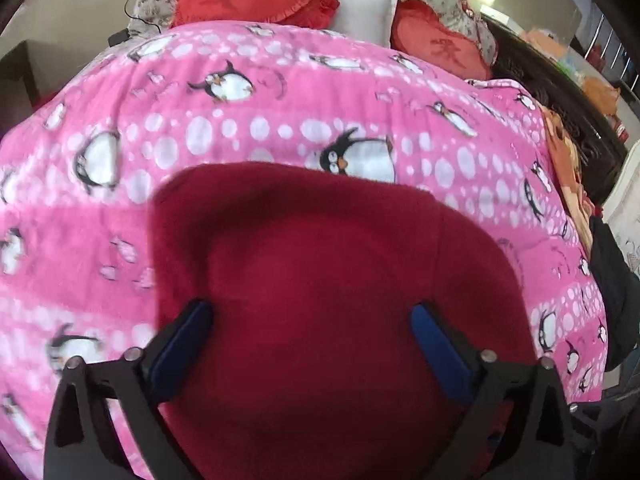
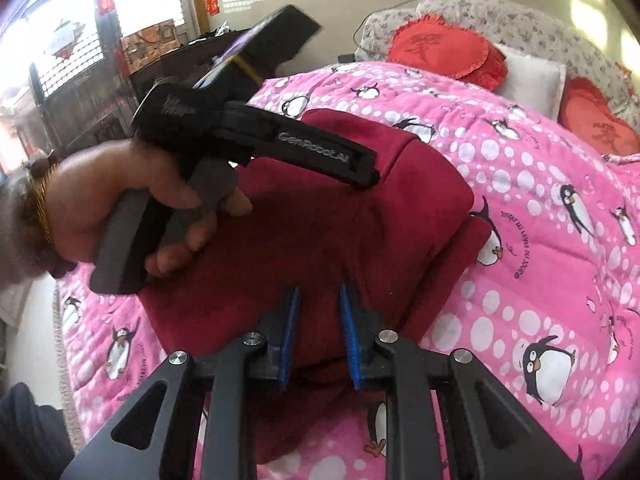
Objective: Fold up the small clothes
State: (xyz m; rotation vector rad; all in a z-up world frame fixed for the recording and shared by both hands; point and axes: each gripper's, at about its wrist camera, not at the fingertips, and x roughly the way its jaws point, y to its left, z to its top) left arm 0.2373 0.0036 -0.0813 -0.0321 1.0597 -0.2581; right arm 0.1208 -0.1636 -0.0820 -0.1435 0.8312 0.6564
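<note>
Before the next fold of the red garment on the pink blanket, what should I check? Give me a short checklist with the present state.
1. Red garment lies on the pink blanket: ok.
2. Left gripper jaws wide open, nothing pinched: ok.
3. Right gripper jaws narrow, cloth between them; firm grip: cannot tell.
4. Garment already folded, one layer over another: ok.
5. Edges aligned: cannot tell, near side hidden.
6. Red cushions away from the garment: ok.

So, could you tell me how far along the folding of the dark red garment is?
Done: the dark red garment lies on the pink penguin blanket with a layer already doubled over. In hand: the left gripper hovers open above it; the right gripper has cloth between its narrow jaws, though a firm grip is unclear. Left: any further folds.
</note>
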